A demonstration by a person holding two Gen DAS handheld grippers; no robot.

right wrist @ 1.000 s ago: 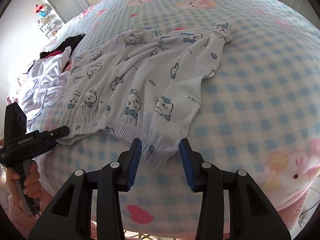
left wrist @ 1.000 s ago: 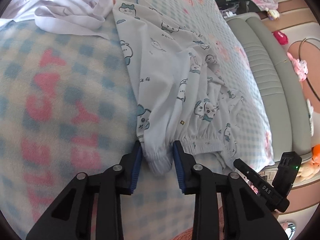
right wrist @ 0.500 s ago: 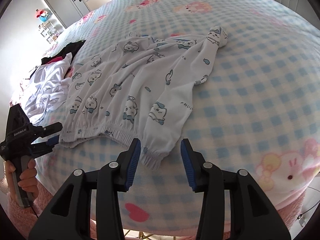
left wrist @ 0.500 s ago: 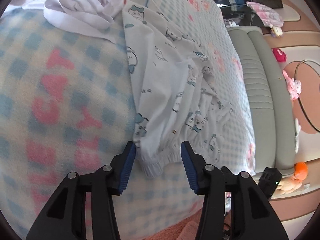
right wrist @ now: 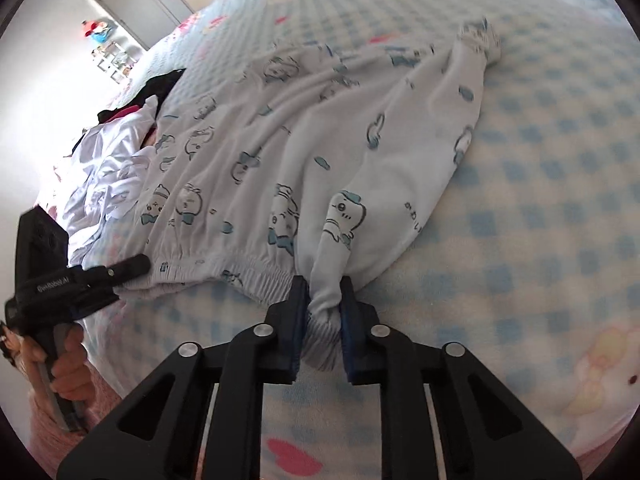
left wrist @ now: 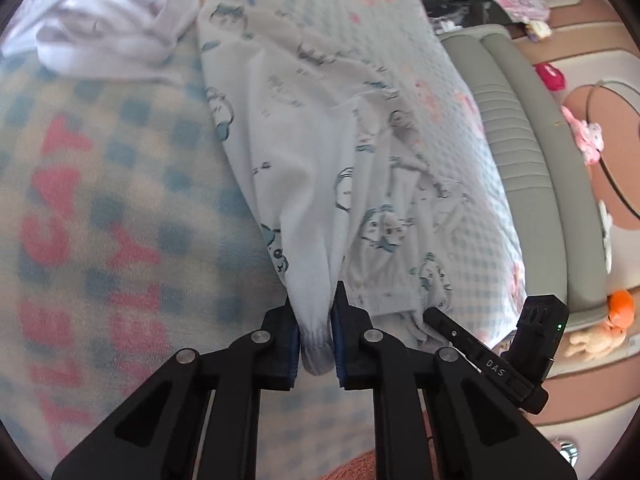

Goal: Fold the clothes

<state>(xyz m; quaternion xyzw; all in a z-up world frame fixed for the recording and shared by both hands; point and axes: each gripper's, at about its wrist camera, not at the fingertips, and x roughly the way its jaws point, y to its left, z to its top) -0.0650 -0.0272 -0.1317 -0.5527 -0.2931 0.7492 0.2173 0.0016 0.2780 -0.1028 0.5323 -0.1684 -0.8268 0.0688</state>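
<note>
White cartoon-print elastic-waist pyjama trousers (right wrist: 304, 152) flat on blue-checked fleece bedspread (right wrist: 540, 184). Left gripper (left wrist: 315, 334), right gripper (right wrist: 324, 316) jaws just closed, each pinching waistband corner, probably to lift evenly for fold; left view blurred.

Bright daylight, soft shadows, white wall (right wrist: 48, 92) washed out by glare, blanket (left wrist: 80, 208) blurry, round bent edges with dark corners
</note>
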